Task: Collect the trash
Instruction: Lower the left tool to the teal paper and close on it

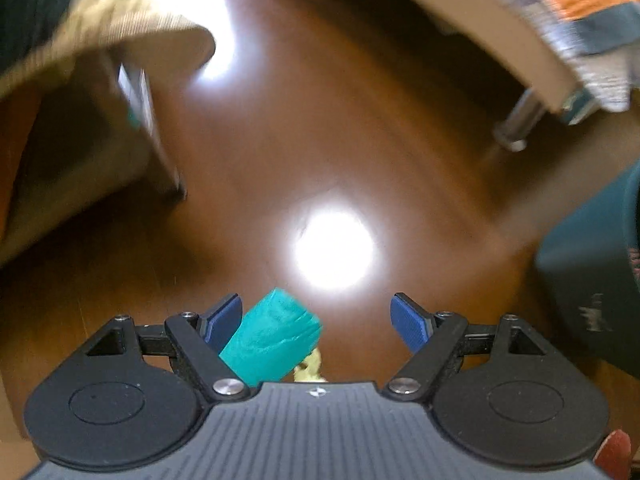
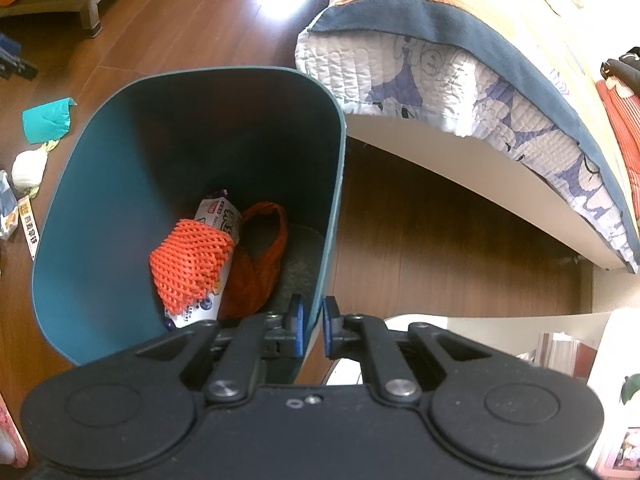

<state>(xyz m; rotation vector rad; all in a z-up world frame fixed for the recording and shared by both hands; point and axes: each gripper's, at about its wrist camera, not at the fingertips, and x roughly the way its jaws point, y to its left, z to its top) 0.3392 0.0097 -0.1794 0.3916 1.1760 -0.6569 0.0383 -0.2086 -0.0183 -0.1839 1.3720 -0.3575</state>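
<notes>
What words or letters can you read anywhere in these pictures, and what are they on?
"Hel": purple letters on the white quilt, partly cut off.
White wrapper in the bin: printed characters, too small to read.
Yellow-and-white strip on the floor: characters, too blurred to read.
Dark bin side in the left wrist view: a mark, too blurred to read.

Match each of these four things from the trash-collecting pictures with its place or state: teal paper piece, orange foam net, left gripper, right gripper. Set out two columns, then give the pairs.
Column one:
1. teal paper piece
2. orange foam net
3. left gripper
4. right gripper

Column two:
A. lying inside the teal bin
B. open wide above the wooden floor
C. shut on the bin's rim
D. on the floor, between open fingers

Pairs: 1-D, 2-A, 3-B, 4-C
</notes>
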